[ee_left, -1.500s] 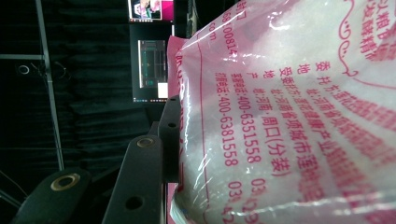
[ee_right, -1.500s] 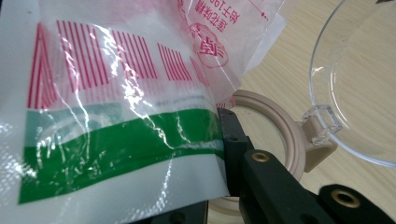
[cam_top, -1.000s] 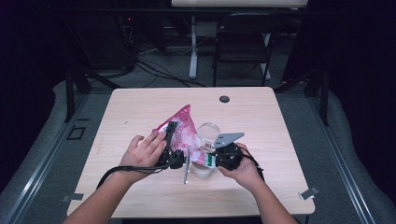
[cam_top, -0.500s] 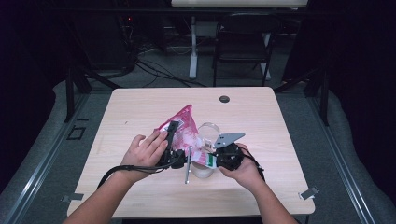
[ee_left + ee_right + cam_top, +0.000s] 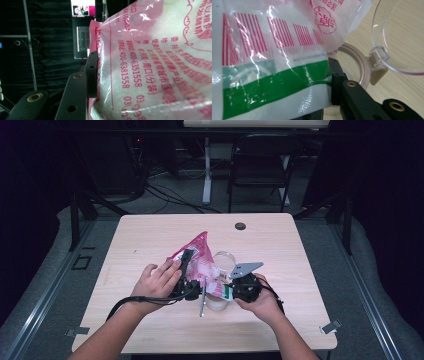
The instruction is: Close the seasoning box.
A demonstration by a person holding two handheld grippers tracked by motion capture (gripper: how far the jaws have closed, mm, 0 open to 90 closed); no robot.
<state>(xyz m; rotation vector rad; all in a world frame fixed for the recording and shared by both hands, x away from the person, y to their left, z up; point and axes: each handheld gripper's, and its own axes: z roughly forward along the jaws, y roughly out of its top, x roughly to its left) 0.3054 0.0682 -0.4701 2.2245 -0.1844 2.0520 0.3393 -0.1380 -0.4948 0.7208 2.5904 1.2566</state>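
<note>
Two tongs hold one pink printed plastic bag [image 5: 199, 254] of white granules above the middle of your worktop [image 5: 150, 235]. Your left tongs [image 5: 186, 265] clamp its pink edge; your right tongs [image 5: 226, 291] pinch the green-striped bottom corner. A clear lidded jar [image 5: 352, 65] stands just beneath, its clear lid [image 5: 402, 37] flipped back. You appear poised to pour; next, tilt the bag's mouth over the jar opening without letting go.

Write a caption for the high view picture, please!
Two hand-held grippers, left gripper and right gripper, clamp a pink bag over a wooden table.
</note>
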